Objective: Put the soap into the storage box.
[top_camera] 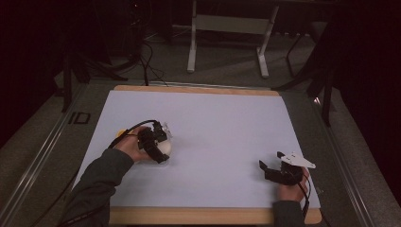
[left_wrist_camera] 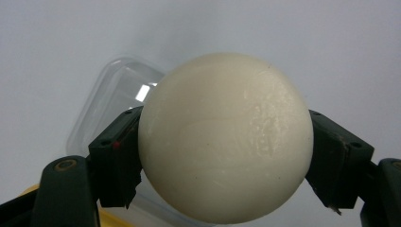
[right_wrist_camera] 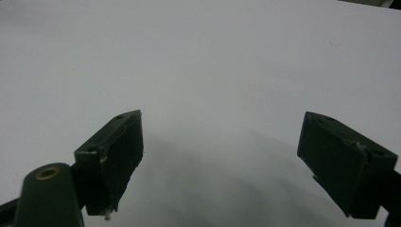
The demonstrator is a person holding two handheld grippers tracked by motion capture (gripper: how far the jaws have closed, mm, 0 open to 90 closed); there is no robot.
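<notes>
Left gripper (left_wrist_camera: pixel 226 156): clamped on a cream ball (left_wrist_camera: pixel 226 137), one jaw pressing each side at the widest girth. In the high view, same gripper (top_camera: pixel 158 142) held over the left half of the white sheet (top_camera: pixel 227 123), ball (top_camera: pixel 165 147) at its tip, low over or on the sheet; contact cannot be told. Behind the ball, a clear lidded tub (left_wrist_camera: pixel 111 94) lying on the sheet, with a yellow edge (left_wrist_camera: pixel 113 220) showing below it; what the yellow part belongs to cannot be told.

Right gripper (right_wrist_camera: pixel 227 161): jaws wide apart, nothing between them, pointed at bare sheet. In the high view, parked near the right front corner (top_camera: pixel 279 169), well apart from the ball.

Handling, as judged:
- Ball surface smooth and matt-glossy, faint raised marks on the face; likely hard and rigid, no dent visible under the pads.
- Probably light to moderate in weight.
- Slippery risk: round form gives only small contact patches; any grip above or below the equator likely to squirt the ball out.
- Best hold: across the full diameter, pads opposed, as at present.
- Free to roll if set down on the flat sheet; release slowly, or against the tub.
</notes>
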